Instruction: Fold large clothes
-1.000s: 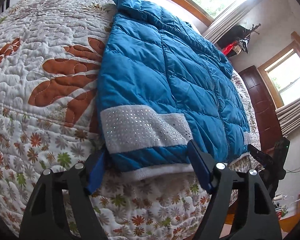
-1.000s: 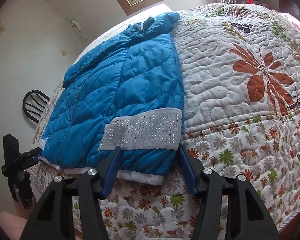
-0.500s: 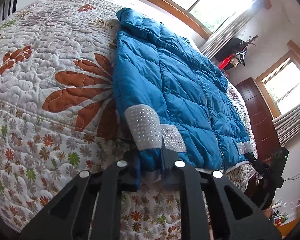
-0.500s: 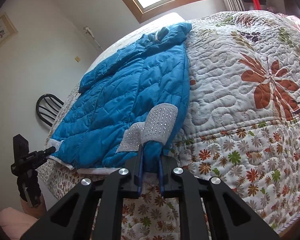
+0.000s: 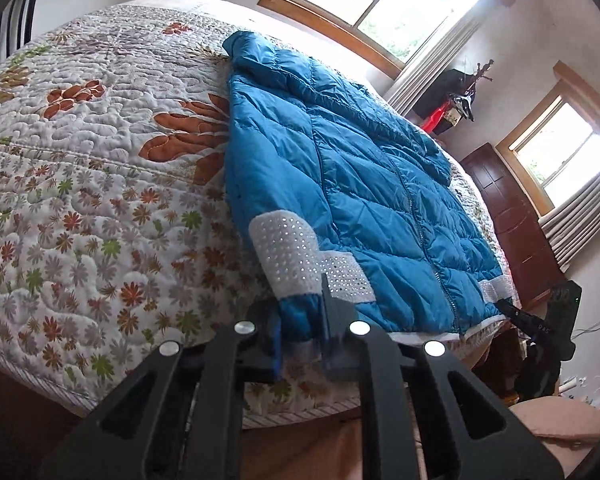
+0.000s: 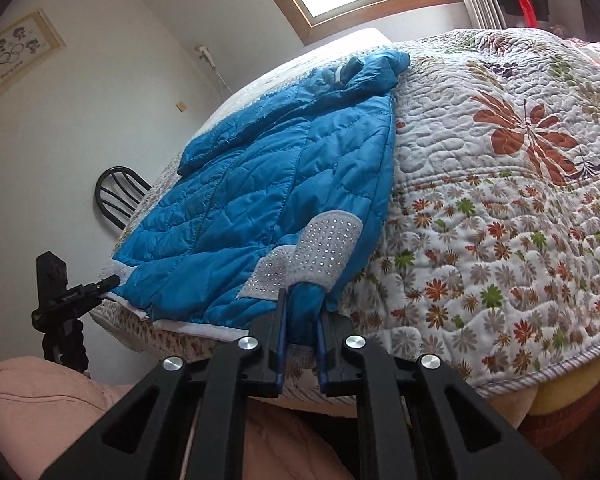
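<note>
My left claw [image 5: 300, 340] pinches hem corner of blue puffer jacket [image 5: 340, 168]; right claw [image 6: 302, 340] pinches opposite corner. Jacket flat, zipped, on quilted bed [image 5: 80, 200], collar at 12 o'clock. No fold made yet; all folding left.

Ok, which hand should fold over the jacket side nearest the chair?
Left. The left gripper is shut on the jacket hem corner on the side of the chair. The right gripper grips the opposite corner, farther from the chair.
</note>
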`<action>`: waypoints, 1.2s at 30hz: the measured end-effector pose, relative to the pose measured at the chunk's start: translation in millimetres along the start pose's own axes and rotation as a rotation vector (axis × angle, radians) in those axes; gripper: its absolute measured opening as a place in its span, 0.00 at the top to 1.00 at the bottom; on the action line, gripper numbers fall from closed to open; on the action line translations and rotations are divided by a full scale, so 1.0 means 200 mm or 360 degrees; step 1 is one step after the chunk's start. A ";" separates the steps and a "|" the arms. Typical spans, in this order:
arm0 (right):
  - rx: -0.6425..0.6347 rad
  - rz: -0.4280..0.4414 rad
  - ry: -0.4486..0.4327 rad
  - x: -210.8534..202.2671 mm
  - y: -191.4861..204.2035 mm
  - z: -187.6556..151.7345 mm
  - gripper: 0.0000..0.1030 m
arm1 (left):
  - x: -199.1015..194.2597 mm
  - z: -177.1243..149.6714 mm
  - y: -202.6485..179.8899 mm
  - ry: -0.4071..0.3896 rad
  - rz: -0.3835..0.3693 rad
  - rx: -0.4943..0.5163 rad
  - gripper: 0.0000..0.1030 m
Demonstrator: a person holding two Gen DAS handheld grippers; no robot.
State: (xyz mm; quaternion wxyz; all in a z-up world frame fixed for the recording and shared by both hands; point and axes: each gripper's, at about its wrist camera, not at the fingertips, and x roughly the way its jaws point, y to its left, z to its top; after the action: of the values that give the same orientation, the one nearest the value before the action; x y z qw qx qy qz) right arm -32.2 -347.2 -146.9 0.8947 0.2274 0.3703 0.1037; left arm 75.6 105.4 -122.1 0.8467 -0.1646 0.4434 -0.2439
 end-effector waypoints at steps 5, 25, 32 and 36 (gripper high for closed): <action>-0.0026 0.0048 -0.0073 -0.03 0.01 0.08 0.89 | -0.04 0.03 0.00 -0.0049 -0.0082 -0.0041 0.88; -0.0210 0.0195 -0.0225 -0.12 0.19 1.01 0.89 | -0.11 0.78 -0.32 -0.0338 -0.0229 0.0132 0.87; -0.0110 0.0182 -0.0169 0.04 0.20 1.43 0.89 | 0.08 1.19 -0.31 -0.0352 -0.0223 -0.0001 0.87; -0.0019 0.0146 -0.0129 0.20 0.14 1.62 0.89 | 0.24 1.38 -0.31 -0.0361 -0.0155 -0.0012 0.87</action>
State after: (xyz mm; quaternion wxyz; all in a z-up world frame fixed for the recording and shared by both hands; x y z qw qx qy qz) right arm 225.4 -415.1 43.6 0.9045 0.2427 0.3225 0.1375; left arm 312.9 45.0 28.4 0.8780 -0.2156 0.3371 -0.2627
